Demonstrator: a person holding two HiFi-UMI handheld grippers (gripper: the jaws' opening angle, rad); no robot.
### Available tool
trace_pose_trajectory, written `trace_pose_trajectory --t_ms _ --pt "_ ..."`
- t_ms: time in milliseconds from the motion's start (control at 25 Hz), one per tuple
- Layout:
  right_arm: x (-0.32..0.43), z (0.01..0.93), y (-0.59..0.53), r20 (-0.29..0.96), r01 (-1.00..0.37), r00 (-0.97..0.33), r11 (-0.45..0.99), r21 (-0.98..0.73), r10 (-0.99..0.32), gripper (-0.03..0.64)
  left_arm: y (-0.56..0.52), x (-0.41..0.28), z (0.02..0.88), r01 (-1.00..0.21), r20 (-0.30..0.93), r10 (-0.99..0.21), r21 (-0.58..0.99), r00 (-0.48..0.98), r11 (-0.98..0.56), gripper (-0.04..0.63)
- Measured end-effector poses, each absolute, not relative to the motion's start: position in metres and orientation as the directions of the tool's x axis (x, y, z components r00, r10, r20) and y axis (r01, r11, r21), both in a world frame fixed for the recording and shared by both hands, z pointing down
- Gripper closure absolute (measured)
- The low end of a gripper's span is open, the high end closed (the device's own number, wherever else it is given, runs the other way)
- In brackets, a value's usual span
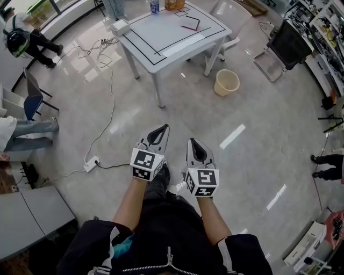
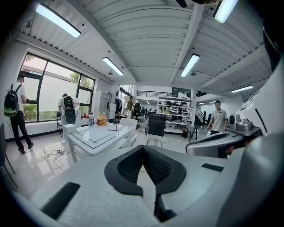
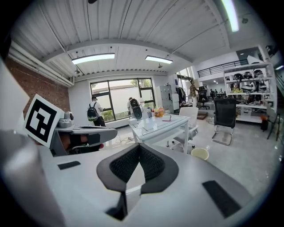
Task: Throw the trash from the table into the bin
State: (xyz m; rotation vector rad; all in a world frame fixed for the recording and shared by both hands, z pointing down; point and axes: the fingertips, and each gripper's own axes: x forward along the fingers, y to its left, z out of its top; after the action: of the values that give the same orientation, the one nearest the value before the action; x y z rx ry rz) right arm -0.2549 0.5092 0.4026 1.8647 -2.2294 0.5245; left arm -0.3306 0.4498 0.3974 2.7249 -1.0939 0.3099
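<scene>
Both hand-held grippers are out in front of the person, side by side over the pale floor (image 1: 252, 161) and well apart from the white worktop (image 1: 161, 40). The left hand-held gripper (image 1: 157, 134) has its jaws pressed together tip to tip, and its own view shows nothing between the dark ribbed pads. It's the same on the right hand-held gripper (image 1: 194, 147): jaws closed right up, nothing in the grip. Each one points forward towards the worktop and tilts a little downward.

On the worktop a flat dark-red piece (image 1: 191, 24) lies inside the black outline, near the far right corner. It's too small to say what it is. A second thin piece (image 1: 181, 11) lies just beyond it, closer to the far edge. A clear bottle (image 1: 155, 5) and some orange bottles (image 1: 174, 4) stand along that far edge. A white box (image 1: 120, 26) sits at the left corner.

The bin (image 1: 227, 82) is a cream bucket standing upright on the floor, near the worktop's right corner and apart from the leg there. It sits between the hand-held grippers and that corner, off to the right.

On the floor to the left lies a white power strip (image 1: 91, 163), and its cable (image 1: 110, 102) snakes away towards the worktop's left side.
</scene>
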Motion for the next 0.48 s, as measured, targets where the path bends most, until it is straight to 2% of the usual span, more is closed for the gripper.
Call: trace_pose_trajectory --t_ms 480 --pt "-0.252 0.393 0.353 0.337 -0.986 -0.15 0.117 -0.115 -0.929 0.607 0.293 -0.333 0.387 -0.678 0.231 -0.649 0.073 0.725 -0.731 0.588"
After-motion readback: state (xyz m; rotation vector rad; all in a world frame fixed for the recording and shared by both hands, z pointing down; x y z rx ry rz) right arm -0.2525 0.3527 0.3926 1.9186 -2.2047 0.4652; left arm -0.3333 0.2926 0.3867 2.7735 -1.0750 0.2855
